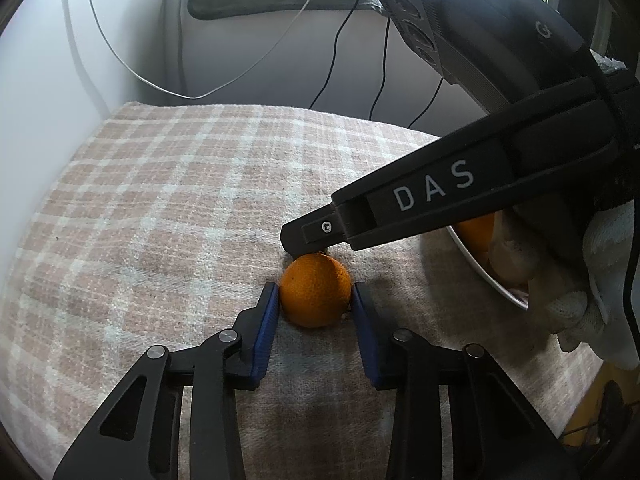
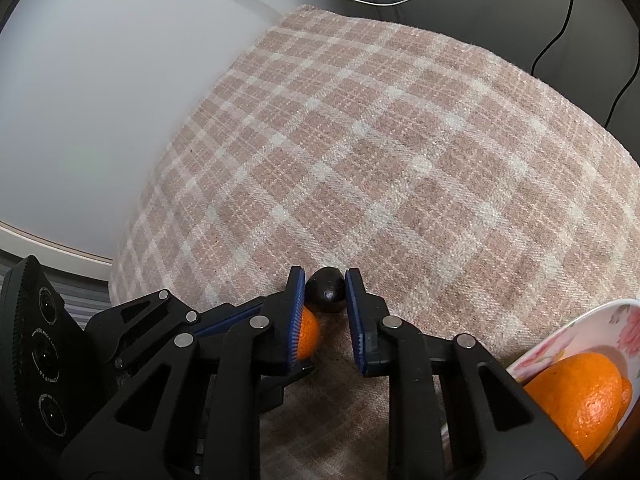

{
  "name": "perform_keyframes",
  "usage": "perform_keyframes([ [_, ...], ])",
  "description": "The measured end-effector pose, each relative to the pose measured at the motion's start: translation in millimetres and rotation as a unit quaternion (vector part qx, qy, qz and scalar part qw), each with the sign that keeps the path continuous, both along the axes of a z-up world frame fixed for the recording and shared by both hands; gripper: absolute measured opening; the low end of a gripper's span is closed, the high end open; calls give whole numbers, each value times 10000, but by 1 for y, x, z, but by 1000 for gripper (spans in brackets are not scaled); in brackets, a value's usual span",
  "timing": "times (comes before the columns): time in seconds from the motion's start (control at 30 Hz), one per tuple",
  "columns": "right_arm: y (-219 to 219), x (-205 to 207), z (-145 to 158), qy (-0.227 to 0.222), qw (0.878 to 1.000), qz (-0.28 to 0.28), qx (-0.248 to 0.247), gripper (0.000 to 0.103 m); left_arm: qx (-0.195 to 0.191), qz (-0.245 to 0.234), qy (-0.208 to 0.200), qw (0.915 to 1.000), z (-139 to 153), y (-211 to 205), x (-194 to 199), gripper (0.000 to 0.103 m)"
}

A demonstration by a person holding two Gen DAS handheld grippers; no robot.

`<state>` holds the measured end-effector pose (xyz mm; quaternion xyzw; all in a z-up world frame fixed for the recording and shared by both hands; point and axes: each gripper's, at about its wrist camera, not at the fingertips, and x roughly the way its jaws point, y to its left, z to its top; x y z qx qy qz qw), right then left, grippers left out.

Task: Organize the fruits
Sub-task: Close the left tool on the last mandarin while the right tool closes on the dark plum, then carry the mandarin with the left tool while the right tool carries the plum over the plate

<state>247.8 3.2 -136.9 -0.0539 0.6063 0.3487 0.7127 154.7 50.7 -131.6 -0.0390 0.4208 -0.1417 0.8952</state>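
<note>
An orange point(image 1: 314, 290) lies on the pink checked cloth point(image 1: 160, 200). My left gripper point(image 1: 314, 289) has its blue pads pressed on both sides of it, low over the cloth. Just behind the orange sits a small dark round fruit point(image 2: 325, 290), and my right gripper point(image 2: 325, 280) is shut on it from above. In the left wrist view that gripper point(image 1: 298, 242) reaches in from the right, its tip over the orange's far side, hiding the dark fruit. In the right wrist view the orange point(image 2: 309, 336) peeks out beside the right gripper's left finger.
A floral bowl point(image 2: 580, 320) holding oranges point(image 2: 576, 396) stands at the right, close to the grippers; its rim point(image 1: 480, 270) shows under a white-gloved hand point(image 1: 600, 280). Cables point(image 1: 332, 60) hang behind the table's far edge. The cloth stretches bare to the left and back.
</note>
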Motion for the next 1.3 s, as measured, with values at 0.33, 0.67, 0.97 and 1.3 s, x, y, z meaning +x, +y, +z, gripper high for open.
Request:
perform_keyframes([
  [0.33, -12, 0, 13, -156, 9997, -119, 154, 21, -168, 156, -46, 9997, 5, 7, -6, 34],
  [0.67, -25, -10, 26, -286, 9990, -138, 307, 20, -225, 167, -249, 9993, 19, 4, -20, 34],
  [0.97, -55, -21, 53, -538, 9965, -275, 574, 20, -243, 57, -498, 9984, 41, -10, -33, 34],
  [1.3, -95, -38, 81, -907, 9916, -505, 770, 20, -290, -191, -668, 9972, 59, -38, -38, 34],
])
